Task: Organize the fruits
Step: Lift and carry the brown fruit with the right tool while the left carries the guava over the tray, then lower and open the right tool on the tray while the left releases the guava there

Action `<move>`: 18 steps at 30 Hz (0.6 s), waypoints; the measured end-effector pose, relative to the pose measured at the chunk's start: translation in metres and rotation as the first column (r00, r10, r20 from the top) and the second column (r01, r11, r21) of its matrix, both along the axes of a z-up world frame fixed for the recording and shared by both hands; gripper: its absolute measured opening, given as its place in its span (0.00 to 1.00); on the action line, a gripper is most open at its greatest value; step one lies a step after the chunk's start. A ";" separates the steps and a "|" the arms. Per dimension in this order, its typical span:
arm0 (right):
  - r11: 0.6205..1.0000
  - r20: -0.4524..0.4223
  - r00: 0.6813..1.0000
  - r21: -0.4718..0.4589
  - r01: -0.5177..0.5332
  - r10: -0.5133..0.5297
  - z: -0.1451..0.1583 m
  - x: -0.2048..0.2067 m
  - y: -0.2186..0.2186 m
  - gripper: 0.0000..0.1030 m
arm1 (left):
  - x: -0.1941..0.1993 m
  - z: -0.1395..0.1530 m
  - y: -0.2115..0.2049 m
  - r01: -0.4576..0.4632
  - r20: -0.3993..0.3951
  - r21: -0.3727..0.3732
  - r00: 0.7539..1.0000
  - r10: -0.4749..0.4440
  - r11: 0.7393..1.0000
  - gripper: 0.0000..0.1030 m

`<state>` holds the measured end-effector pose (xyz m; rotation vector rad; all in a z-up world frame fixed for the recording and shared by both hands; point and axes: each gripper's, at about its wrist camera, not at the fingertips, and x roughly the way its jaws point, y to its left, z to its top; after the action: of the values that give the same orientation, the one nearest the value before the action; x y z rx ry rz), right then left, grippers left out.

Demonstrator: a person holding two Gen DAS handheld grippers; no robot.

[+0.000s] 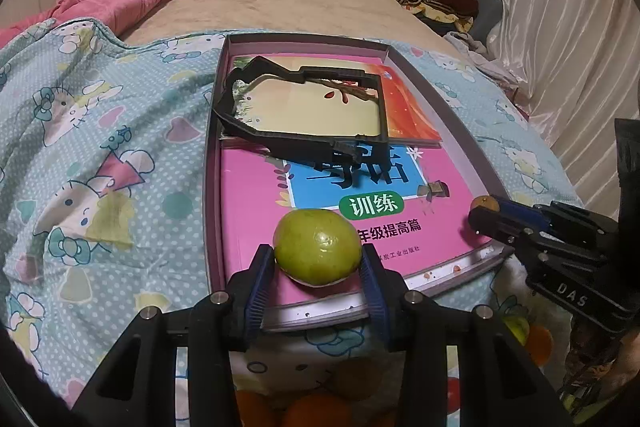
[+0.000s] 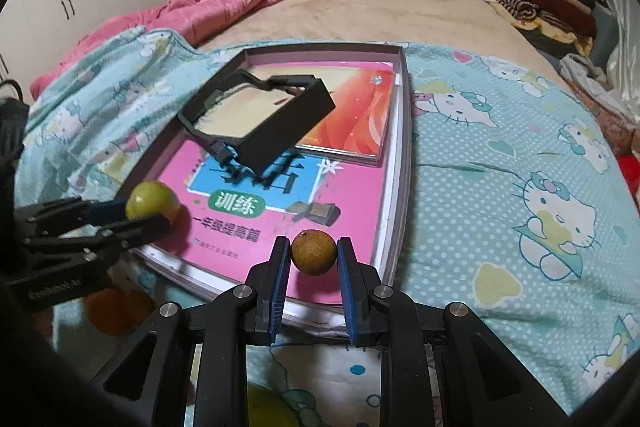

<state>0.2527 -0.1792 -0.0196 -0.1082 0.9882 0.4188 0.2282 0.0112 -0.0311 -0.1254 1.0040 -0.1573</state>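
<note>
On a bed covered with a cartoon-cat blanket (image 2: pixel 500 155) sits a shallow box (image 2: pixel 404 131) holding a pink workbook (image 2: pixel 332 183), a smaller orange book (image 2: pixel 352 115) and a black plastic frame (image 2: pixel 256 115). Two handheld grippers reach over the near edge of the box.

The left gripper (image 1: pixel 318 259) is clamped on a green fruit (image 1: pixel 317 247), round and smooth, one blue pad against each side at its widest part, just above the pink workbook. The right gripper (image 2: pixel 313 255) has a small brown fruit (image 2: pixel 313 251) between its pads; the left pad touches it, while a thin gap seems to show on the right, so I cannot tell whether the jaws truly grip it or merely bracket it.

More fruit, orange and green, lies blurred on the blanket below the grippers.

Both fruits look light and firm. The green one's waxy skin could slip, so a hold across its middle seems right. The brown one is small and rough-skinned, likely thin-shelled; a gentle squeeze through its centre should do, as it could roll on the glossy cover.
</note>
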 end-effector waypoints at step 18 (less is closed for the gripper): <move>1.000 0.030 0.999 -0.009 -0.018 0.018 -0.003 -0.007 0.004 0.41 | -0.003 0.000 -0.001 -0.003 0.000 -0.006 1.000 0.003 1.000 0.43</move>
<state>0.2456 -0.1752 -0.0226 -0.1310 0.9599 0.4283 0.2247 0.0105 -0.0314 -0.1322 1.0033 -0.1574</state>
